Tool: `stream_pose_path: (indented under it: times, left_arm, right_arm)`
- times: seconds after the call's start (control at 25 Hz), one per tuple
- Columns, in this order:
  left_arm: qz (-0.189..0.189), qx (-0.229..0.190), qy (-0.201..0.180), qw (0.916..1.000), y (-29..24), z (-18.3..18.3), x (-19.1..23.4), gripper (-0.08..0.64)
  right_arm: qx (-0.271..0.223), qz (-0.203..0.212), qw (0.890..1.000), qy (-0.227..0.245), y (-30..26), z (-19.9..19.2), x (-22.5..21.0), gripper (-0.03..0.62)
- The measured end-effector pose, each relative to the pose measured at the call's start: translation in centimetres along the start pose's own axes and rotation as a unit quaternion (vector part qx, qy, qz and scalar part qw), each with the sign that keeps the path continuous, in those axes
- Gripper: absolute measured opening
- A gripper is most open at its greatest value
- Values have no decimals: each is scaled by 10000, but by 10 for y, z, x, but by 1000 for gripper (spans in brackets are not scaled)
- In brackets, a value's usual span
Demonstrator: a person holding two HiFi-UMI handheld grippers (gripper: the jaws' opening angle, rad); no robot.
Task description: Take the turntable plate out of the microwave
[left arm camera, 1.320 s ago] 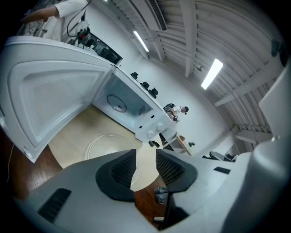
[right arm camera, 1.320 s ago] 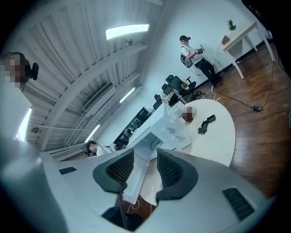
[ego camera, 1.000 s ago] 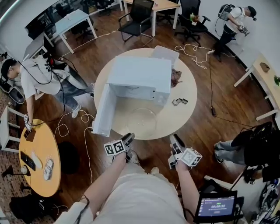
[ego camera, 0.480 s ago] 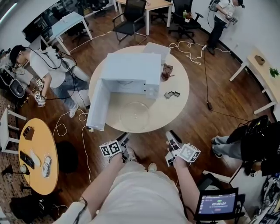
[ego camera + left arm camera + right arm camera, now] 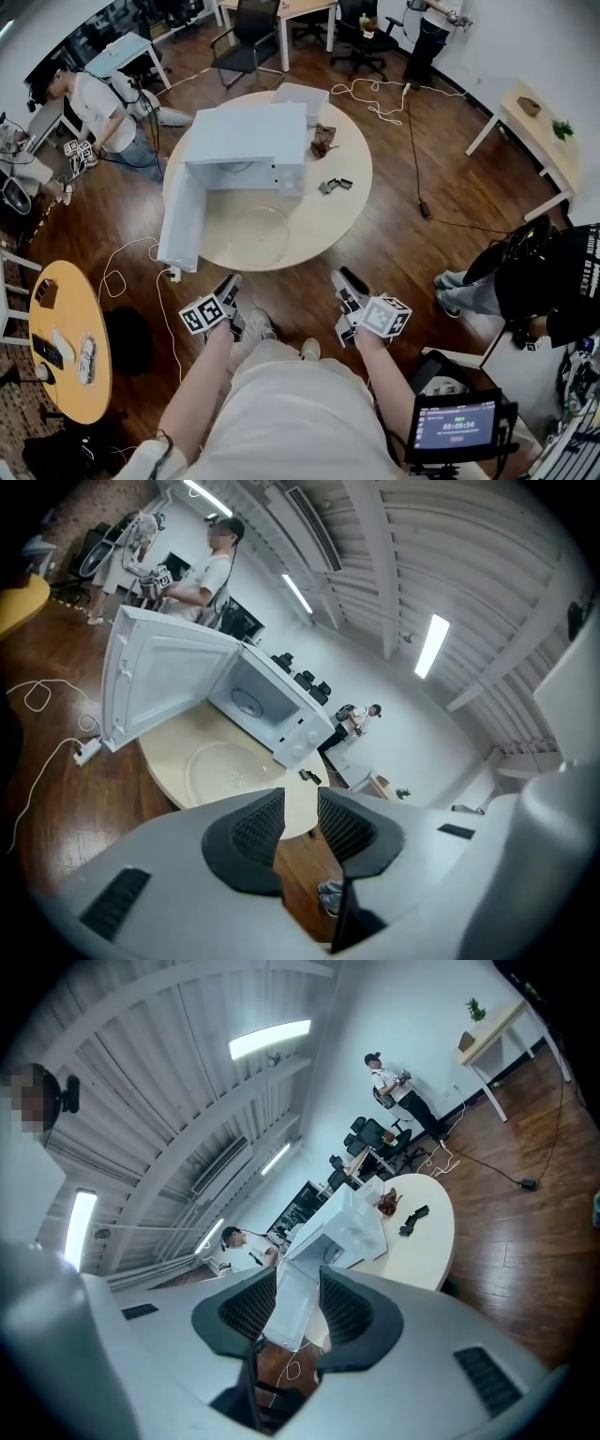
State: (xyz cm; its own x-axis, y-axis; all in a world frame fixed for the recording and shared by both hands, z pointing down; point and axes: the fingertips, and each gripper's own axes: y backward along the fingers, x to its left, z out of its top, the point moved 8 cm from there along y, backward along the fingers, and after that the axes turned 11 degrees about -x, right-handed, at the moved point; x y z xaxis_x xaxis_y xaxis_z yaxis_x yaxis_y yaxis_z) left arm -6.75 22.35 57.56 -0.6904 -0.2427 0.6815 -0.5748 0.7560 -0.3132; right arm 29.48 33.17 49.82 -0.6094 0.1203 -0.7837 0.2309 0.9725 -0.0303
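Observation:
The clear glass turntable plate (image 5: pixel 258 234) lies flat on the round cream table (image 5: pixel 347 202), in front of the white microwave (image 5: pixel 246 147), whose door (image 5: pixel 180 225) hangs open to the left. Both grippers are held back from the table, over the wooden floor near my body. My left gripper (image 5: pixel 228 286) is open; its jaws have just been closing, with nothing between them. My right gripper (image 5: pixel 339 279) is open and empty too. In the left gripper view the plate (image 5: pixel 225 771) and the microwave (image 5: pixel 267 700) show beyond the left gripper (image 5: pixel 300 822). The right gripper (image 5: pixel 298 1309) frames the microwave (image 5: pixel 342 1232).
Small black parts (image 5: pixel 333 186), a brown object (image 5: pixel 322 139) and a white box (image 5: pixel 300 94) share the table. A power strip and cable (image 5: pixel 173 274) lie on the floor at its left. A yellow side table (image 5: pixel 66 347) stands left, a tablet (image 5: pixel 455 429) lower right. People stand around the room.
Both grippers have drawn back from the table's edge, which now lies farther off and more to the left in the head view. The plate stays on the table.

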Motion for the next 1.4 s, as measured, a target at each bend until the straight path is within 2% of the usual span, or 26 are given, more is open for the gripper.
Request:
stream_pose_path:
  times: [0.36,0.64,0.8,0.92,1.2,1.32,1.4]
  left_arm:
    - [24,-380,70,9992,38,-2,-11,120]
    - [-132,-238,-231,9994,59,-20,-21,120]
    - [-192,-139,-333,9992,78,-27,-37,120]
    - [-207,-158,-362,9990,94,-30,-43,120]
    - [53,-468,-321,9984,124,-23,-34,120]
    - [230,-539,-300,9978,133,-21,-23,120]
    - [326,-528,-311,9976,136,-22,-17,120]
  right_arm:
    - [-103,83,9999,-1,35,0,8,143]
    - [-202,24,9998,17,46,-13,6,143]
    - [-420,-267,9980,385,56,-15,1,143]
    - [-477,-344,9972,468,58,-17,-3,143]
    - [-292,-619,9950,721,46,-26,-25,143]
    - [-325,-461,9958,721,37,-24,-22,143]
    - [-518,-239,9969,543,34,-19,-17,143]
